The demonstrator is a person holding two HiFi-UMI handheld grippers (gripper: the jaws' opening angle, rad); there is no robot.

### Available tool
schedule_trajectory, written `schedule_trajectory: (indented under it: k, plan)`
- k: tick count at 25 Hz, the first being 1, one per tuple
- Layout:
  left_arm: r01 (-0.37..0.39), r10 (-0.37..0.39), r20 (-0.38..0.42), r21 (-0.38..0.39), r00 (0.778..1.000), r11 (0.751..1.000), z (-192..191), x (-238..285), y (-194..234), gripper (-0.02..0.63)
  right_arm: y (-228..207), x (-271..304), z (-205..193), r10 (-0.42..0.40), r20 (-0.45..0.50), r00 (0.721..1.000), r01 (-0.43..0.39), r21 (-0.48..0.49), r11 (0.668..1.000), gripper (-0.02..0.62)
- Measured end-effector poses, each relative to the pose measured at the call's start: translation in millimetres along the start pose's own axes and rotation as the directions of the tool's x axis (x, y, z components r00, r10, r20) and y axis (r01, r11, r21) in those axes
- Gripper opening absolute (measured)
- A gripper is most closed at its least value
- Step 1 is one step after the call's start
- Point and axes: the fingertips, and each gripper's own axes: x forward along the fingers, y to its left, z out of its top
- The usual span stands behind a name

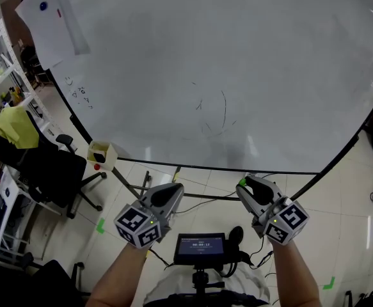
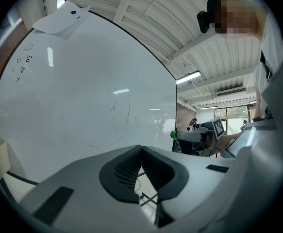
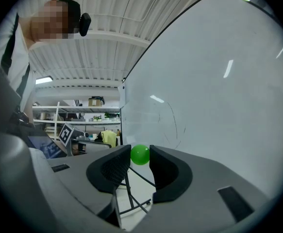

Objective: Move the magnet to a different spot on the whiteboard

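1. Right gripper (image 3: 139, 157): clamped on a green ball magnet (image 3: 140, 154), pinched between the two jaw tips. Plain only in the right gripper view. From the head view, just a green speck at the jaw tips, below the lower edge of the whiteboard (image 1: 237, 56) and off its face.
2. Left gripper (image 2: 141, 149): jaws closed tip to tip, nothing between them. Held beside the right one, apart from it.
3. Between the forearms, in the head view only: small screen (image 1: 200, 248).
4. Farther out: whiteboard large, black-framed, on a stand over a pale tiled floor. Faint pen strokes (image 1: 215, 110) near its middle. Sheet of paper (image 1: 48, 24) at its upper left, with a blue dot (image 1: 43, 6) on it.
5. Around the board: cream box (image 1: 102, 153) by the lower left edge, and an office chair (image 1: 45, 171) draped with a yellow cloth (image 1: 16, 126). Shelves (image 3: 73, 115) only in the right gripper view. Ribbed ceiling only in the gripper views.
6. Count: two grippers, two marker cubes, one green magnet, one whiteboard, one sheet, one screen.
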Motion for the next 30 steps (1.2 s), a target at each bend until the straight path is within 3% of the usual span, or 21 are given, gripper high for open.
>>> schedule_trajectory:
  k: [11,30]
  plan:
    - [0.002,-0.002,0.008,0.026,1.000,1.000,-2,-1,-6,0.026,-1,-3,5,0.006,0.006,1.000,-0.006,-0.020,1.000,0.152]
    - [-0.067,0.068,0.033,-0.021,0.997,0.998,-4,-8,-13,0.028,-7,-16,12,0.019,0.006,1.000,-0.019,-0.046,0.999,0.152]
